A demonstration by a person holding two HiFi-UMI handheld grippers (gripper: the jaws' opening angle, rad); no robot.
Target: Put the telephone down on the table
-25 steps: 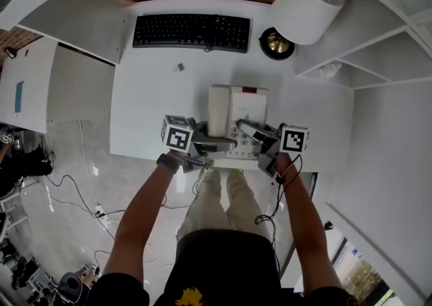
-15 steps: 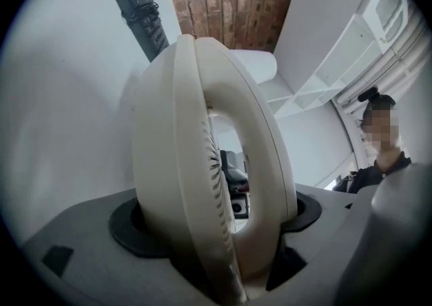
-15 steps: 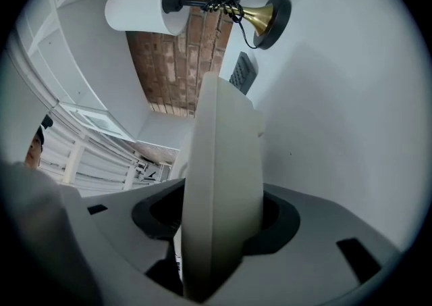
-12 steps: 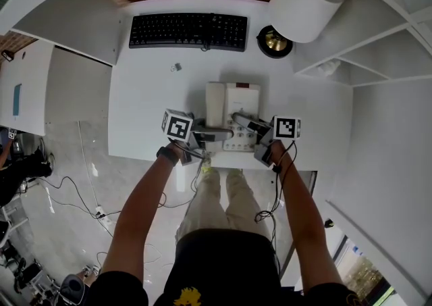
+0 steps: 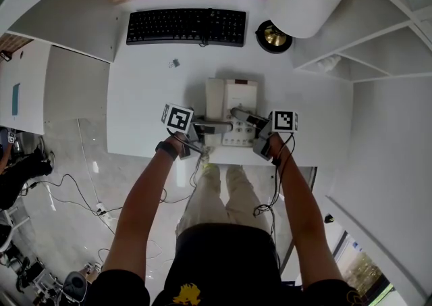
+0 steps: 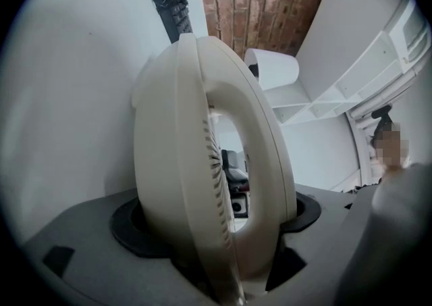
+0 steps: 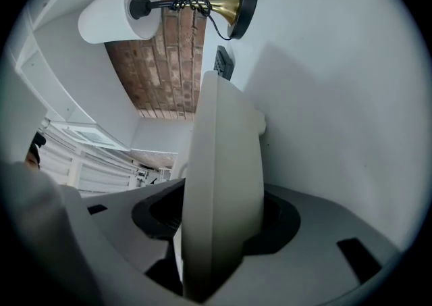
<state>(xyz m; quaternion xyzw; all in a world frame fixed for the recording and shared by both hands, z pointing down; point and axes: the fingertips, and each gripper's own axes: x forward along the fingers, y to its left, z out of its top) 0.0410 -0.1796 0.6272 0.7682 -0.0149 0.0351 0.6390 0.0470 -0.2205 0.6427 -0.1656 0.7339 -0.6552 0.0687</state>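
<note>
The cream plastic desk telephone [image 5: 228, 98] is held at the 6 o'clock edge of the white table [image 5: 145, 88], with the jaws of the left gripper [image 5: 217, 126] clamped on its handset side from 8 o'clock and the jaws of the right gripper [image 5: 244, 117] clamped on its thin edge from 4 o'clock. The set-down is judged to be in hand, though whether the base already touches cannot be told. Next, the telephone should be settled flat before both grips are released and drawn back toward 6 o'clock.

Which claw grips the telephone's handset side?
The left claw: its side of the telephone carries the handset; the right claw clamps the side without it.
</note>
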